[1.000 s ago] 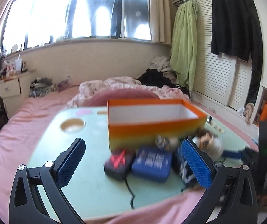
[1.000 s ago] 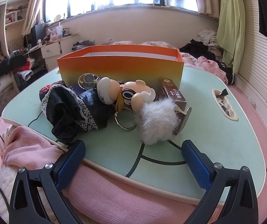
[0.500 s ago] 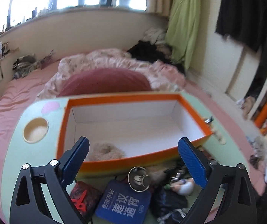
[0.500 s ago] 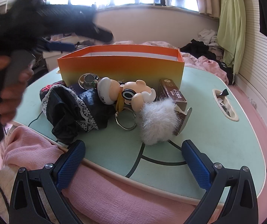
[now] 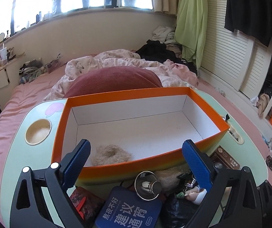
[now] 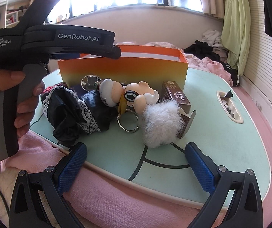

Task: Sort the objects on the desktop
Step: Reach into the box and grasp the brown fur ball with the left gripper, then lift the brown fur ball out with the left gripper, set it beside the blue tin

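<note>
Left gripper (image 5: 136, 157) positioned above the near wall of the orange box (image 5: 206, 102); jaws spread wide, nothing between the pads. Inside the box, against the near wall toward its left end, a tan fuzzy ring (image 5: 111, 154) on the white floor; remainder of the floor bare.

Right gripper (image 6: 136, 162) stationed at the near edge of the mint-green desk (image 6: 221, 142); jaws released, nothing between them.

Unsorted items clustered on the desk just in front of the box:
- black lace-trimmed fabric (image 6: 69, 110), at the left of the cluster;
- cartoon figure (image 6: 130, 96) lying on its side, with a metal key ring (image 6: 128, 121) beneath it;
- white fur pompom (image 6: 162, 125), touching the figure;
- brown carton (image 6: 176, 96), behind the pompom, beside the box wall;
- metal funnel-shaped cup (image 5: 148, 185), resting on a blue tin (image 5: 128, 210) with Chinese lettering;
- dark red pouch (image 5: 86, 203), left of the tin.

A person's hand (image 6: 23, 102) wrapped around the left gripper's grey handle, left of the cluster.
</note>
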Demonstrator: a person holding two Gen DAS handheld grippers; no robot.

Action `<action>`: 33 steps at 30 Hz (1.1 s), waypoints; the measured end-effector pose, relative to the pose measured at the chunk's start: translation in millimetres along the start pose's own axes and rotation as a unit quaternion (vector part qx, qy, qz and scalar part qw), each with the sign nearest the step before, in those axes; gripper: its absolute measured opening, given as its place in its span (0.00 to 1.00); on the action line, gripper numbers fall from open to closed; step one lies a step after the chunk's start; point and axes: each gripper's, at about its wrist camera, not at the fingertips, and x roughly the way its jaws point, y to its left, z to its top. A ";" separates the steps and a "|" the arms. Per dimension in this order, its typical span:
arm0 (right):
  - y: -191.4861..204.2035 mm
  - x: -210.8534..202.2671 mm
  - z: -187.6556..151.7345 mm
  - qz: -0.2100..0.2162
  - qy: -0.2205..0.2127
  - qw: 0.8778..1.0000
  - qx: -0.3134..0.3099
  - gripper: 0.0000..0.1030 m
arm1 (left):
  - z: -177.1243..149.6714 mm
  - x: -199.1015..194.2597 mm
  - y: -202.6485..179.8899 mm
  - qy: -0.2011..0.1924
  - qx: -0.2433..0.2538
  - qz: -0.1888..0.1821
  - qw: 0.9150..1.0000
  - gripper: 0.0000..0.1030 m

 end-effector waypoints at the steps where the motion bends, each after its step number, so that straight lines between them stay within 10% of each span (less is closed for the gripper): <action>1: -0.2 0.0 0.0 0.000 0.000 1.000 0.000 1.00 | 0.1 0.1 -0.1 0.000 0.000 0.000 1.000 0.94; 7: 0.1 -0.3 -0.2 0.000 0.000 1.000 0.000 1.00 | 19.7 11.4 7.6 0.081 -0.014 -0.022 0.996 0.95; 15: 0.0 -0.5 -0.4 0.000 0.000 1.000 0.000 1.00 | 61.6 43.4 4.9 0.262 0.027 -0.057 0.963 0.94; 19: 0.4 -0.7 -0.5 0.000 0.000 1.000 0.000 1.00 | 71.9 51.1 -3.7 0.295 0.051 -0.053 0.953 0.89; 24: 0.7 -0.9 -0.7 0.000 0.000 1.000 0.000 1.00 | 63.5 72.6 1.3 0.360 0.067 -0.022 0.930 0.49; 33: 1.2 -1.0 -0.9 0.000 0.000 1.000 0.001 1.00 | 50.9 80.0 21.2 0.377 0.031 -0.070 0.923 0.42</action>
